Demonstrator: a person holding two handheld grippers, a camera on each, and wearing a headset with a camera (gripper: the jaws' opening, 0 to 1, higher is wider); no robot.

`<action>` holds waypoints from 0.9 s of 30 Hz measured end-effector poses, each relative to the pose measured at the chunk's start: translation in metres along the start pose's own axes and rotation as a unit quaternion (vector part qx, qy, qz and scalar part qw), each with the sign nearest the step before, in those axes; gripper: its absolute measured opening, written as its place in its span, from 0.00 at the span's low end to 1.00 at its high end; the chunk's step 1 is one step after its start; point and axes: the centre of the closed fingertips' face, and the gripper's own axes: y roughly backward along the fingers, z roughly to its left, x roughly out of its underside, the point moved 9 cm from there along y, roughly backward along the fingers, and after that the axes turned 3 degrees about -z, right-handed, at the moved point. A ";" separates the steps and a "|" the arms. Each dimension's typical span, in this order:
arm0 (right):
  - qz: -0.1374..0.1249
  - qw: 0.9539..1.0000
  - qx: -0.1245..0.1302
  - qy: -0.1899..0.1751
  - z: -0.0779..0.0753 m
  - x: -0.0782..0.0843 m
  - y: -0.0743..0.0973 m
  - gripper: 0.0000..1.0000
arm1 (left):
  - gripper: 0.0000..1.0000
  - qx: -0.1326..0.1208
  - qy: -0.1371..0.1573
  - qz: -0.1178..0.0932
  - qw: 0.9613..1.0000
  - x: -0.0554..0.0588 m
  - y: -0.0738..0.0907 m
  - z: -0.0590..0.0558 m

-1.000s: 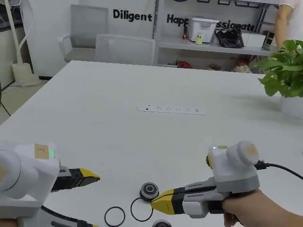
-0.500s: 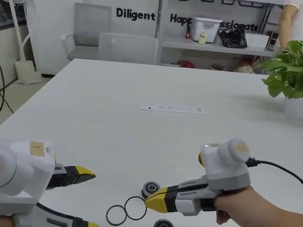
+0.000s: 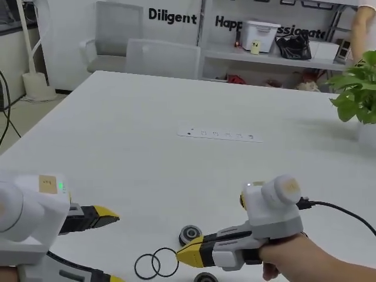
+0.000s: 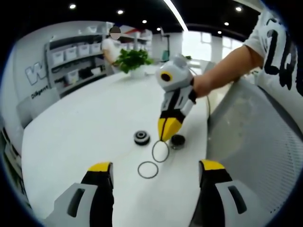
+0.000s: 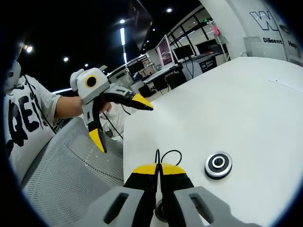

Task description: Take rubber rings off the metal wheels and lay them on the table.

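My right gripper is shut on a thin black rubber ring, held low at the table's near edge. In the head view that ring overlaps a second loose ring lying flat. A metal wheel sits just behind the right gripper, and another wheel lies under it at the frame's bottom. My left gripper hovers open to the left, with nothing between its jaws. The left gripper view has the right gripper, the pinched ring, the loose ring and both wheels.
The white table stretches away, with a flat power strip at mid-table. A potted plant stands at the far right. Chairs and shelves with a white bin lie beyond the far edge.
My right gripper has carried its ring leftward until it overlaps the loose ring. The left gripper has stayed put and open. The head camera has shifted slightly.
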 end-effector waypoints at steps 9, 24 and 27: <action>0.014 1.000 -0.005 0.001 0.000 0.003 -0.008 0.00 | 0.75 -0.002 0.004 0.002 1.000 0.004 0.001 0.001; 0.039 0.999 -0.006 0.002 -0.004 0.013 -0.020 0.00 | 0.75 -0.004 0.011 0.005 1.000 0.008 0.002 0.001; 0.042 0.999 -0.004 0.004 -0.004 0.015 -0.021 0.00 | 0.75 -0.003 0.010 0.006 1.000 0.008 0.001 0.001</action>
